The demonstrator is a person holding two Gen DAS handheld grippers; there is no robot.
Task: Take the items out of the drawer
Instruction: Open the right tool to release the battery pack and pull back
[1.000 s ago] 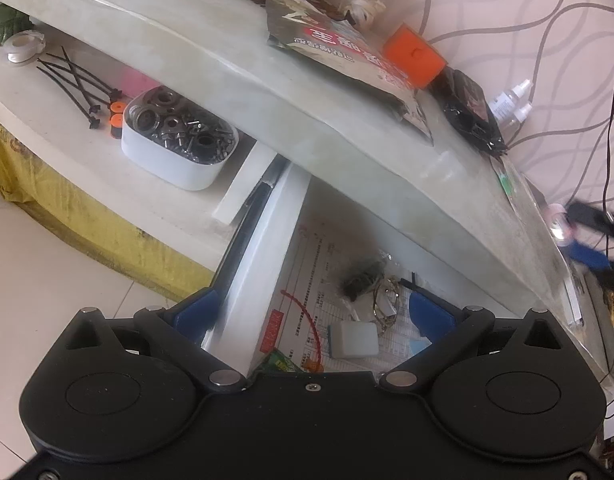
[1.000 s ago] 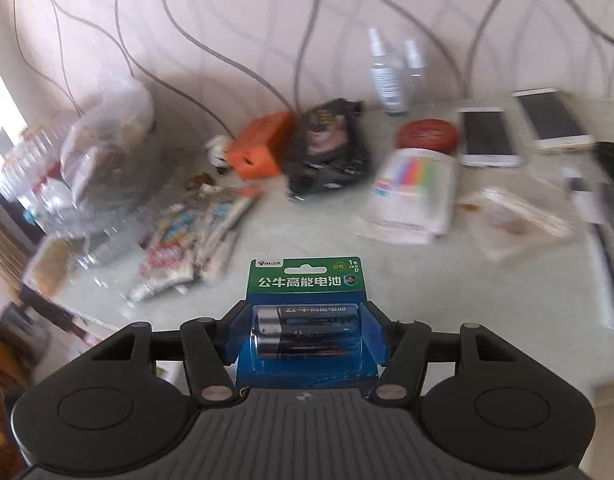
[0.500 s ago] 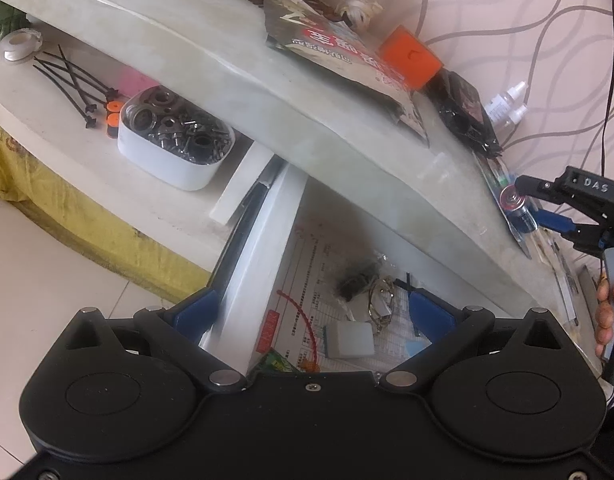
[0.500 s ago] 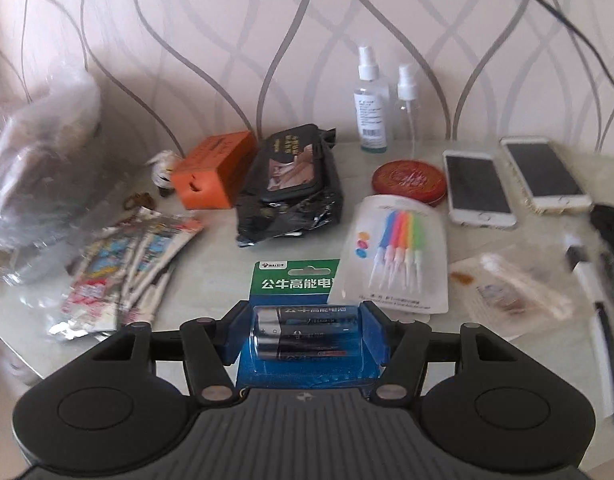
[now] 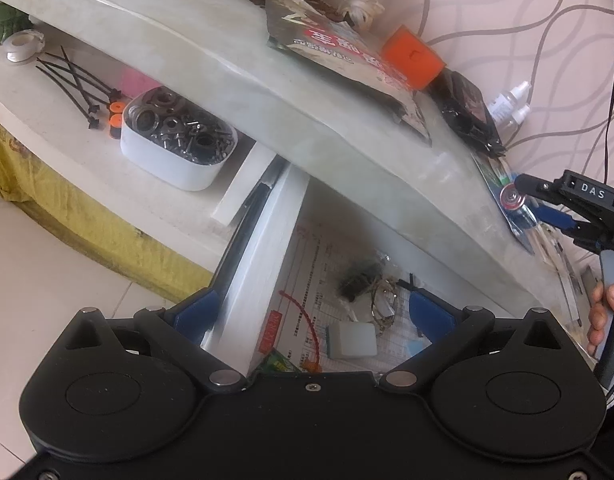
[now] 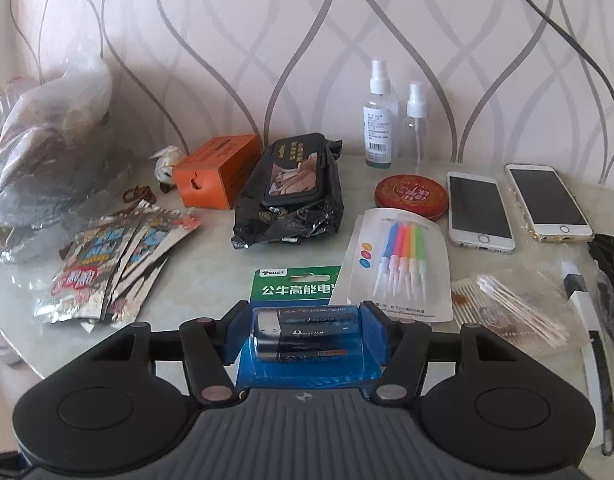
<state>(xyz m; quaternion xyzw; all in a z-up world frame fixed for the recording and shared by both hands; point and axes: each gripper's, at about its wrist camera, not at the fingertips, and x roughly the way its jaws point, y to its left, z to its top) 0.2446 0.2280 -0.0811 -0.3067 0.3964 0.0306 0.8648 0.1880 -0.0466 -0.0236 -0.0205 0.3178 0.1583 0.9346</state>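
My right gripper (image 6: 307,320) is shut on a battery pack (image 6: 295,289), a green card with two black cells under a blister, held low over the marble tabletop (image 6: 211,264). In the left wrist view the right gripper (image 5: 519,200) reaches in from the right edge with the battery pack (image 5: 512,198) end-on, and a hand grips its handle. Below the tabletop the drawer (image 5: 263,248) is pulled out. In it lie printed paper, a key ring (image 5: 381,300), a white box (image 5: 353,340) and a dark bundle (image 5: 357,280). My left gripper (image 5: 311,312) is open and straddles the drawer's white side wall.
On the tabletop: snack sachets (image 6: 107,268), an orange box (image 6: 215,172), a black wipes pack (image 6: 295,192), two spray bottles (image 6: 381,120), a red tin (image 6: 411,196), two phones (image 6: 479,212), a brush card (image 6: 399,264), cotton swabs (image 6: 519,304). A white tub of metal parts (image 5: 179,140) and cable ties (image 5: 75,84) lie on the lower shelf.
The right gripper swung right across the tabletop with the battery pack and settled; it came into the left wrist view at the right edge. The left gripper stayed put.
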